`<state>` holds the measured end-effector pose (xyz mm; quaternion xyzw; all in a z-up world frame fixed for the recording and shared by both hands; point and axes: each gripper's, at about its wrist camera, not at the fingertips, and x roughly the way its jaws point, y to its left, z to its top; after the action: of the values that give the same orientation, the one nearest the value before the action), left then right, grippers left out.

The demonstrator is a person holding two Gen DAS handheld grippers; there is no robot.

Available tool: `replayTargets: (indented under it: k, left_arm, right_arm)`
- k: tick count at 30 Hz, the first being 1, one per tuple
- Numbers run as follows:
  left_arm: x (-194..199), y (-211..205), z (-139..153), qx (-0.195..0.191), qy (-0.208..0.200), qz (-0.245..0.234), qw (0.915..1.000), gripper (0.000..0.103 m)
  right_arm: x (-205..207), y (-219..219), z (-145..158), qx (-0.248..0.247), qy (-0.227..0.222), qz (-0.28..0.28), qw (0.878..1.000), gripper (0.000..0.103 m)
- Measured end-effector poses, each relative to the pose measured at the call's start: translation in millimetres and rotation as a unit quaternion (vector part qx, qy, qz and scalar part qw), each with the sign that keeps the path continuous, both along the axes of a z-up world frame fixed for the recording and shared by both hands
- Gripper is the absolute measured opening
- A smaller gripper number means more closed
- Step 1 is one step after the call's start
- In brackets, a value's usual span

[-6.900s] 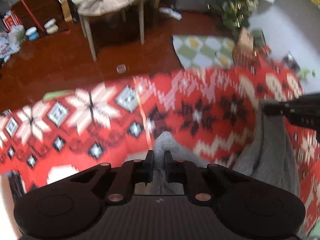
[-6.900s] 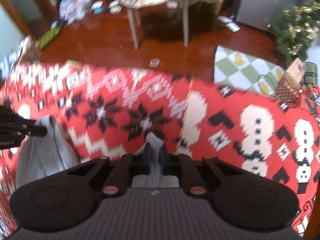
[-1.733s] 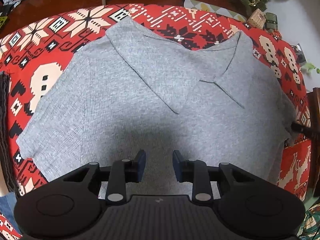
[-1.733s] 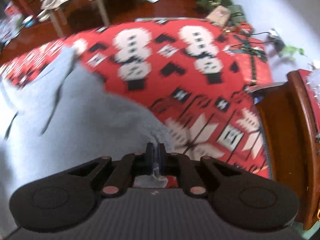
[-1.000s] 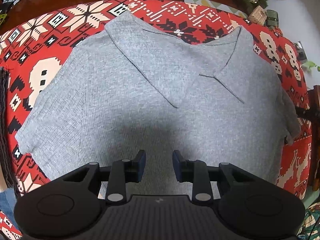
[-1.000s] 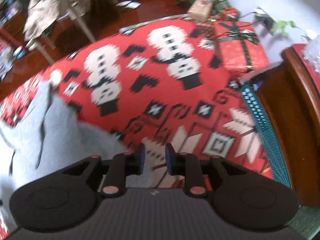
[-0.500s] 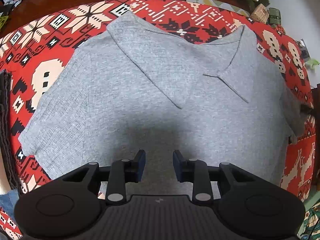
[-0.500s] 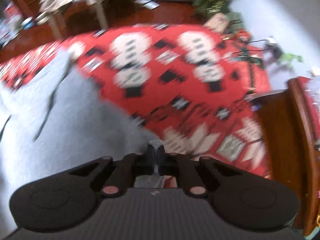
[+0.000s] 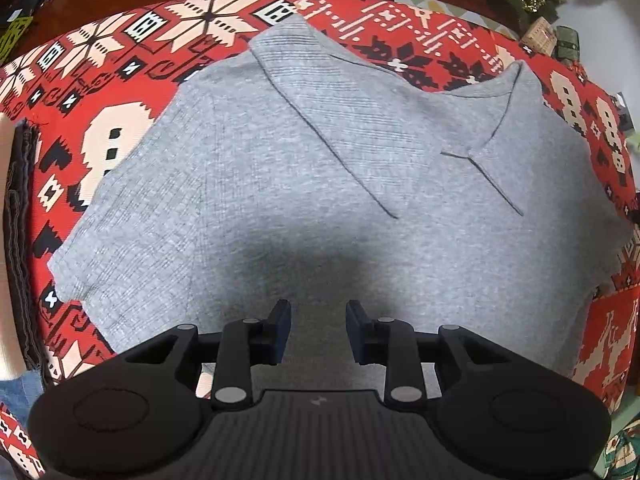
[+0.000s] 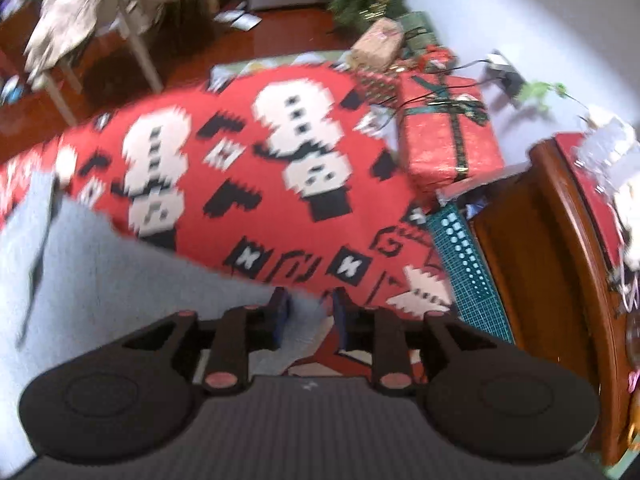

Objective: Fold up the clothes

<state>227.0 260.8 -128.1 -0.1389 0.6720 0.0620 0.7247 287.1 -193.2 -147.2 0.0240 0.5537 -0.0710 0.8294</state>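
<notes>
Grey knit shirt (image 9: pixel 340 184) lies spread flat on the red patterned cover (image 9: pixel 120 52), collar end far from the camera, sleeves out to both sides, no fold in it.

Left wrist view: left claw (image 9: pixel 318 330) hangs over the near hem, jaws wide apart, holding nothing. Against the frames of the last couple of seconds this view is nearly unchanged: same flat spread, only a slight shift in framing. Roughly seven seconds back the shirt was bunched and hanging off both claws, so it has since been laid out.

Right wrist view, blurred by motion: right claw (image 10: pixel 307 316) sits at the shirt's right edge (image 10: pixel 120 272), where grey cloth meets the cover. Jaws stand apart with a clear gap; the cover shows through it and no cloth is pinched. Half a second ago these jaws were shut on a nub of grey fabric, a second ago they were parted, and before that shut again. So the change is a release of the right edge, likely a tug-and-let-go to flatten that side. A wrapped red gift box (image 10: pixel 448 128) and a wooden furniture edge (image 10: pixel 568 248) sit beyond the cover.

Judgement: both claws are free and the shirt is squared up, ready for a fold grip.
</notes>
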Motion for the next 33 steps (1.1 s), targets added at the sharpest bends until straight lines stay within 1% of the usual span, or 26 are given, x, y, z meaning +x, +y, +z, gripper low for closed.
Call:
replayTargets:
  k: [3,5,7,10,12,15,18,21,26,29,31,32,33]
  left_arm:
    - [1,4,-1,0.001,0.000,0.004,1.0000,0.030]
    - [3,6,-2,0.001,0.000,0.007,1.0000,0.030]
    - [5,7,-1,0.000,-0.002,0.010,0.9999,0.030]
    - [7,7,1,-0.003,-0.007,0.013,0.9999,0.030]
    - [7,8,2,-0.004,-0.009,0.013,0.9999,0.030]
    - [3,10,1,-0.004,-0.007,0.015,0.9999,0.030]
    - [-2,15,-2,-0.003,-0.002,0.022,0.9998,0.030]
    - [-6,19,-5,-0.004,0.003,0.028,0.9996,0.030]
    - [-7,21,-5,-0.004,0.003,0.024,0.9997,0.030]
    - [-6,23,-5,-0.004,0.002,0.025,0.9997,0.031]
    - [-5,23,-5,-0.004,0.002,0.026,0.9996,0.031]
    - [-5,24,-5,-0.004,0.001,0.027,0.9996,0.031]
    - [-5,24,-5,-0.005,0.001,0.028,0.9996,0.031]
  right_arm:
    - [3,-5,14,-0.014,-0.016,-0.037,0.999,0.029]
    - [12,-1,21,0.011,-0.027,-0.031,0.999,0.029]
    - [29,12,22,0.046,-0.037,-0.003,0.998,0.029]
    - [58,38,12,0.090,-0.031,0.032,0.995,0.029]
    - [71,58,1,0.097,-0.020,0.051,0.994,0.029]
    - [75,81,-10,0.098,-0.011,0.070,0.993,0.029]
    - [71,93,-15,0.103,-0.009,0.083,0.991,0.029]
    - [64,106,-19,0.087,0.000,0.104,0.991,0.029]
    - [50,119,-24,0.069,0.004,0.133,0.989,0.029]
    - [50,123,-24,0.056,0.003,0.143,0.988,0.029]
    - [52,129,-24,0.046,0.004,0.163,0.986,0.029]
    - [53,131,-24,0.043,0.005,0.175,0.984,0.021]
    - [54,133,-24,0.046,0.009,0.188,0.981,0.011]
